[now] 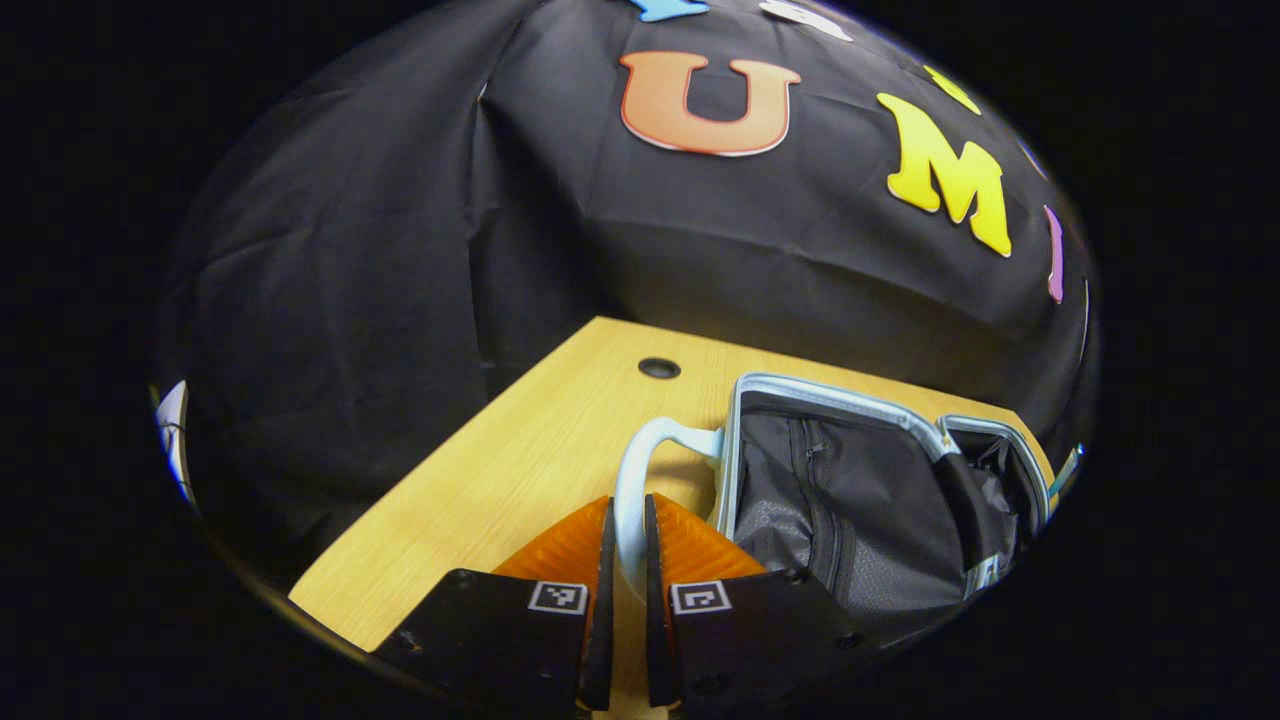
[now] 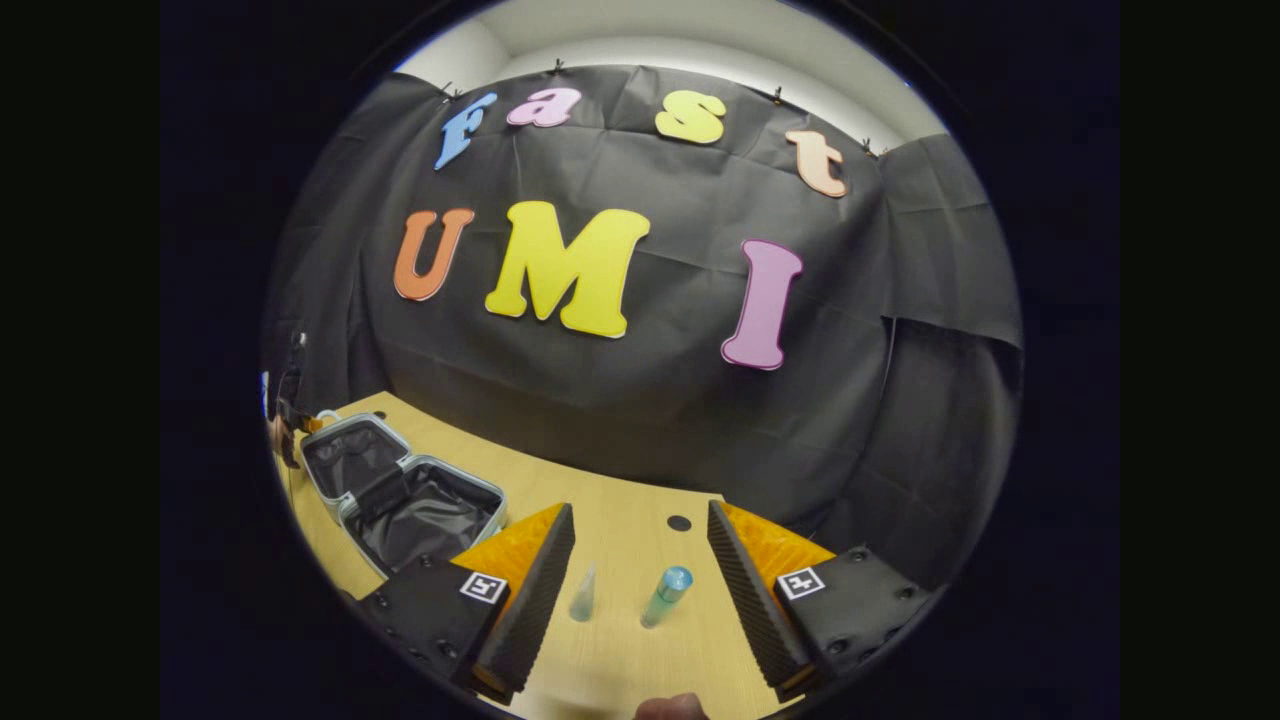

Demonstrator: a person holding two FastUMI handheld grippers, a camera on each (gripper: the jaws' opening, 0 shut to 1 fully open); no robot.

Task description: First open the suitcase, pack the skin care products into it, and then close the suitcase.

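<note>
In the left gripper view the left gripper is clenching its two ribbed, wedge-shaped fingers on the suitcase handle, a smooth, pale blue loop of rounded plastic that is curving up between them. The suitcase is lying open on the wooden table, its two shells side by side, each edged with a pale blue zip rim. The near shell is lined with dark, slightly glossy fabric carrying a zipped mesh panel; a dark strap is crossing between the halves. Nothing seems to be lying inside either half, though the far one is partly hidden from here.

In the right gripper view the right gripper is hovering with its fingers spread wide apart, gripping nothing. Between them, on the light, fine-grained tabletop, two skin care products are standing or leaning: a small clear bottle with a tapered top and, just beside it, a translucent green bottle with a rounded blue cap. The open suitcase is sitting well apart to their left, its crinkled black lining showing in both compartments. A round cable hole is piercing the table behind the bottles.
</note>
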